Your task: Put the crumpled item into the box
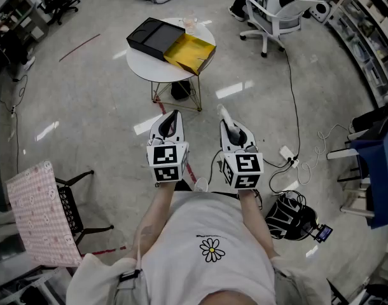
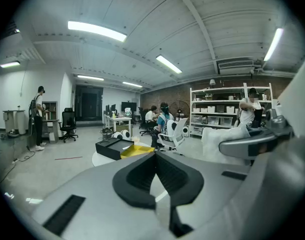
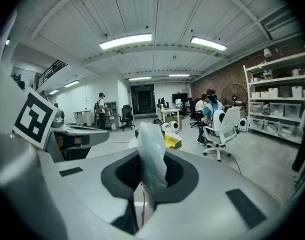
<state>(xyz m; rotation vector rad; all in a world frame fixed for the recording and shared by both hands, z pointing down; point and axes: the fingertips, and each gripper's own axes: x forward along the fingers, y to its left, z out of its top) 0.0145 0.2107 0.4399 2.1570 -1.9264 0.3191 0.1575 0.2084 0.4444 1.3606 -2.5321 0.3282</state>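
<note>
A pale, translucent crumpled item (image 3: 151,156) sticks up out of my right gripper (image 3: 148,176), whose jaws are shut on it. In the head view the item (image 1: 224,114) shows as a white tip ahead of the right gripper (image 1: 231,131). My left gripper (image 1: 170,124) is level with it, shut and holding nothing; its jaws (image 2: 155,159) meet along a thin slit. The open black box (image 1: 152,36) with a yellow part (image 1: 190,52) beside it lies on a round white table (image 1: 145,65) some way ahead of both grippers. The box (image 2: 112,148) also shows in the left gripper view.
A clear cup (image 1: 189,23) stands at the table's far edge. A white office chair (image 1: 275,14) is behind the table to the right. A pink checked chair (image 1: 40,215) stands at my left. Cables with a power strip (image 1: 288,154) and a black helmet-like object (image 1: 291,216) lie on the floor at the right.
</note>
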